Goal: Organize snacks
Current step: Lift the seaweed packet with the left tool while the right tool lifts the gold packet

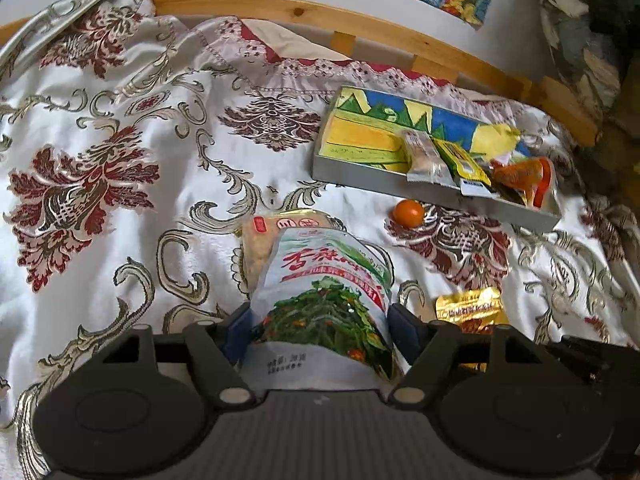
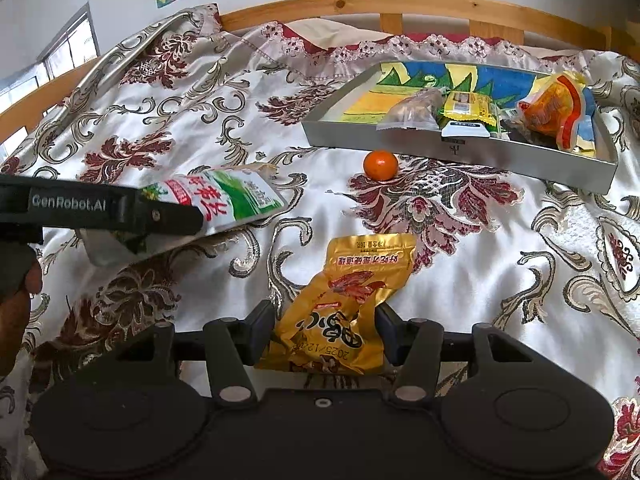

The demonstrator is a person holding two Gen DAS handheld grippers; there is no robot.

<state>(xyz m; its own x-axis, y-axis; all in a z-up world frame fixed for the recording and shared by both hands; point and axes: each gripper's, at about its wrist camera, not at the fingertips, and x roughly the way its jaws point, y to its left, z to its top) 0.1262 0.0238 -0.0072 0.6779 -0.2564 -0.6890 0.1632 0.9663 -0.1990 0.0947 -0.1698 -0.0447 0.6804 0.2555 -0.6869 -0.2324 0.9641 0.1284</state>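
Meanwhile left tongs (image 1: 320, 320) grip a green-and-white snack pouch (image 1: 324, 288) and right tongs (image 2: 326, 332) grip a gold snack packet (image 2: 352, 304) above the bedspread (image 2: 500, 260), near the snack tray (image 2: 460, 152) toward the bed's headboard edge.

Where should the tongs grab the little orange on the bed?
Grip the orange across its round middle, coming from above. It sits free on the blanket, just in front of the tray, so a low approach from behind would likely bump the tray wall.

Wooden-framed bed (image 2: 420, 0) under floral coverlet (image 2: 500, 260); directly on it, grey tray (image 2: 440, 148) and small orange (image 2: 380, 165).
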